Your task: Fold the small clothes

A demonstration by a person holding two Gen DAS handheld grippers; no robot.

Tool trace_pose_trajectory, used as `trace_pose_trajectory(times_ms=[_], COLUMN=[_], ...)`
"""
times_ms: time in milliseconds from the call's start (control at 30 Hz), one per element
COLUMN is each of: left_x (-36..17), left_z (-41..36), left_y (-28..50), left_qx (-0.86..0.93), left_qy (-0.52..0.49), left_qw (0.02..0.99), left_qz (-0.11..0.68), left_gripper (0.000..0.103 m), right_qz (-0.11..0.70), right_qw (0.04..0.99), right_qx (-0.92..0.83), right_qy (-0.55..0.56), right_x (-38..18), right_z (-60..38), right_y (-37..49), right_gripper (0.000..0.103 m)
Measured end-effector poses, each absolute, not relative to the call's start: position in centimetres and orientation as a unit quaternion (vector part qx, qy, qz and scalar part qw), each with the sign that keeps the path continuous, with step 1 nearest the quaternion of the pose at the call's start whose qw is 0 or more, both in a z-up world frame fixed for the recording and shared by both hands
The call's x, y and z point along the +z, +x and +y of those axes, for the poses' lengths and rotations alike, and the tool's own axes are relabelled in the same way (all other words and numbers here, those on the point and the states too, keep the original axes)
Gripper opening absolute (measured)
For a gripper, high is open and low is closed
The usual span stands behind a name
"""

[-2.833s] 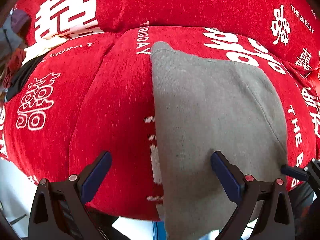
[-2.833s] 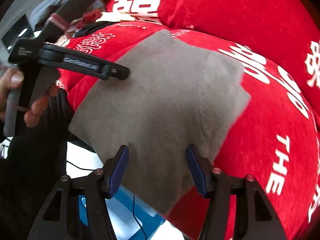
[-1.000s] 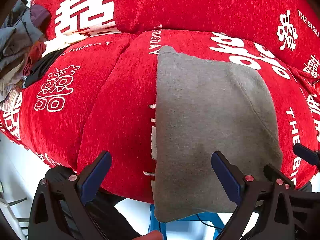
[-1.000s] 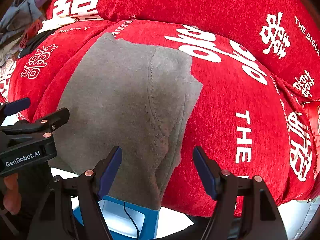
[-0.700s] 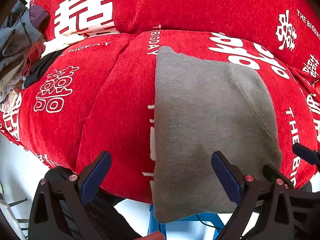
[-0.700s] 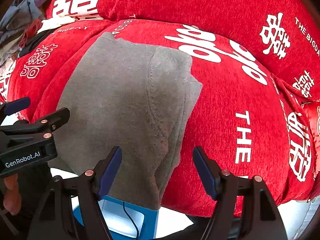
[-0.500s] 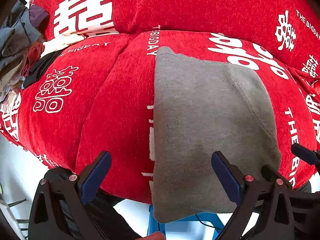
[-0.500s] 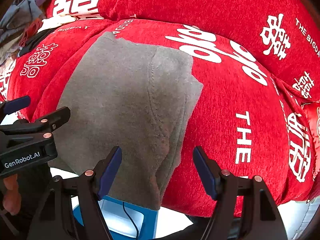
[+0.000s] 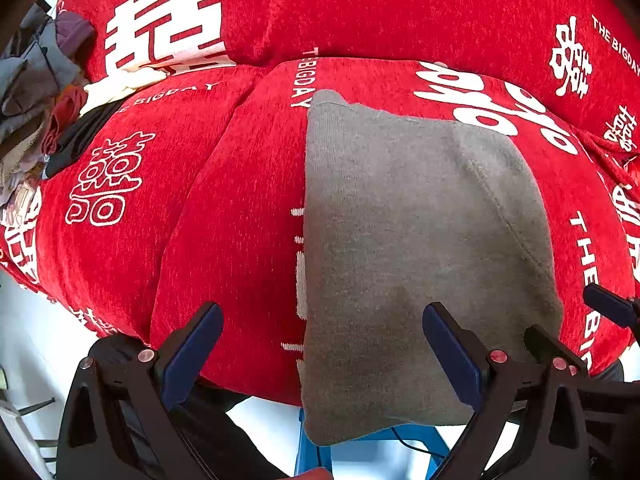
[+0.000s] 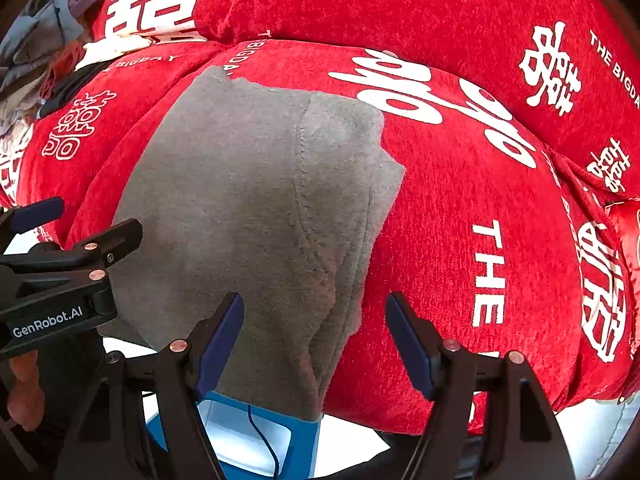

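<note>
The grey knitted folded garment (image 9: 416,248) lies on the red printed sofa cushion (image 9: 240,220), its near end hanging over the cushion's front edge. Left gripper (image 9: 320,344) and right gripper (image 10: 314,336) hover with fingers released (nothing held); each should pinch a near corner squarely, lifting evenly.

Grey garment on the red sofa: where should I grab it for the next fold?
Take the grey garment by its near hem, which overhangs the red sofa edge. Coming from the front, one finger can slide beneath. Both the left gripper and right gripper hover open there.
</note>
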State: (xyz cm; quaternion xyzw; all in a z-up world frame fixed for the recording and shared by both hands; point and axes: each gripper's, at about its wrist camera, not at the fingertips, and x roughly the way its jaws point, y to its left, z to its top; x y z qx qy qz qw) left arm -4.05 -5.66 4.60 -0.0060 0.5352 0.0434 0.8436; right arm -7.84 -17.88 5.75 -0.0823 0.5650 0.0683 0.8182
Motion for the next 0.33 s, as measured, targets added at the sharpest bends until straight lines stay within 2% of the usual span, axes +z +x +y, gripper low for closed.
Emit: trace_pose_trajectory(times_ms=[333], left_x=[5.1], left_z=[-8.5], left_y=[-3.4], left_qx=[0.032], left_qy=[0.033], left_qw=[0.841], left_qz=[0.54], left_gripper=[0.1], right_qz=[0.552], right_qw=[0.831], right_qx=[0.061], right_qy=[-0.038], right_x=[6.1], right_z=[-21.8], right_y=[-7.7], right_gripper=[0.076])
